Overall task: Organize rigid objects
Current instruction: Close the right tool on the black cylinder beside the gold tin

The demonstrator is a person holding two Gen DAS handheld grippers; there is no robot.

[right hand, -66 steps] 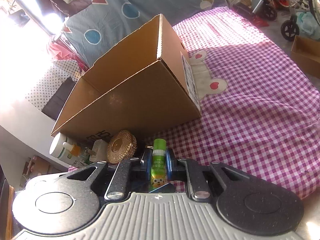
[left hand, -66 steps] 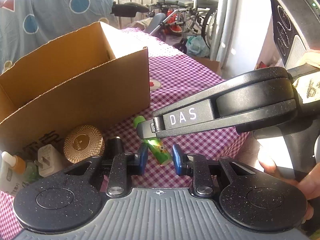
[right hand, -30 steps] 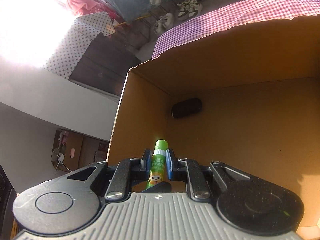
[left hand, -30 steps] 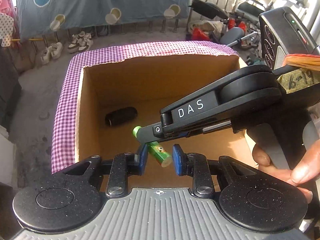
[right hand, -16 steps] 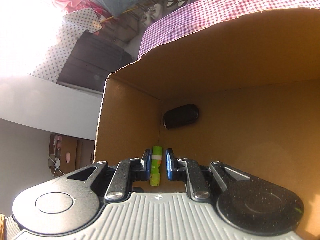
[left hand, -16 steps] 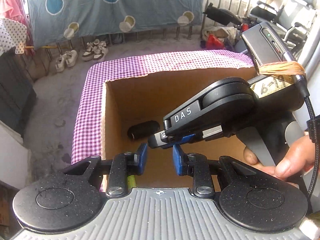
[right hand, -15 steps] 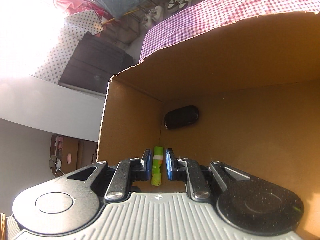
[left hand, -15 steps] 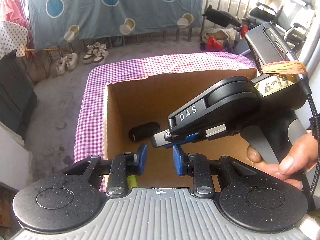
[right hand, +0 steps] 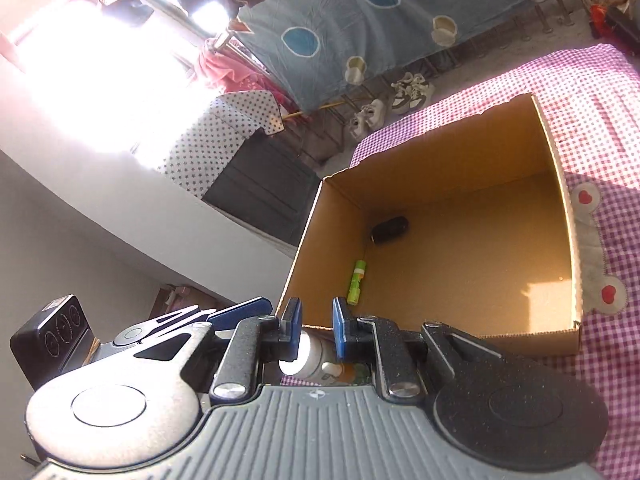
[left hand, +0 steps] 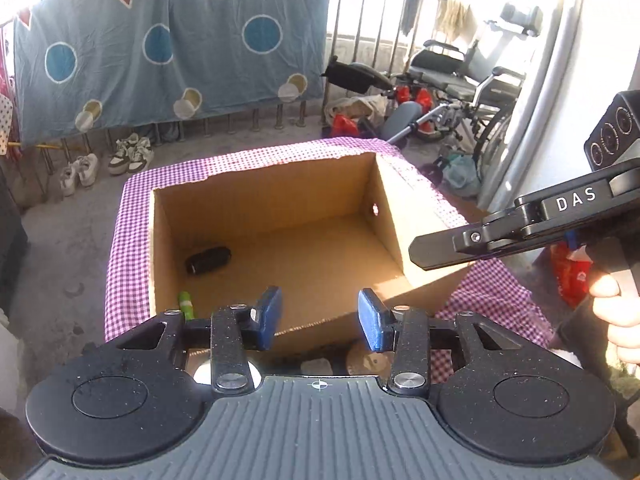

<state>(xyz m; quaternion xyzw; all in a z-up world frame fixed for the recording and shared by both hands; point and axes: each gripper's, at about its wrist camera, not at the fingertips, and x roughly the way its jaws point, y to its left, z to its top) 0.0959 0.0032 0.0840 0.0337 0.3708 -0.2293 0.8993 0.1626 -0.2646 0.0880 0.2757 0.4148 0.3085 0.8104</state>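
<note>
An open cardboard box [left hand: 384, 196] [right hand: 560, 200] stands on the purple checked cloth. A green glue stick [right hand: 357, 282] lies on its floor by the left wall; its tip shows in the left wrist view [left hand: 185, 304]. A black oval case [left hand: 208, 260] [right hand: 390, 230] lies farther back. My left gripper [left hand: 319, 318] is open and empty above the box's near wall. My right gripper [right hand: 316, 326] is open and empty, raised over the near left corner; in the left wrist view it shows side-on [left hand: 424, 250] at the right. A white bottle [right hand: 308, 356] lies below its fingers.
More small objects sit outside the box's near wall: a gold round tin [left hand: 364, 362] and a white item [left hand: 316, 367]. A wheelchair [left hand: 460, 80] and clutter stand beyond the table. A blue sheet [left hand: 160, 40] hangs on the railing. Shoes [left hand: 128, 154] lie on the floor.
My right gripper has let go of the green glue stick, which now lies on the box floor, and has pulled up and back to the right. Both grippers are higher and the left one is wider open.
</note>
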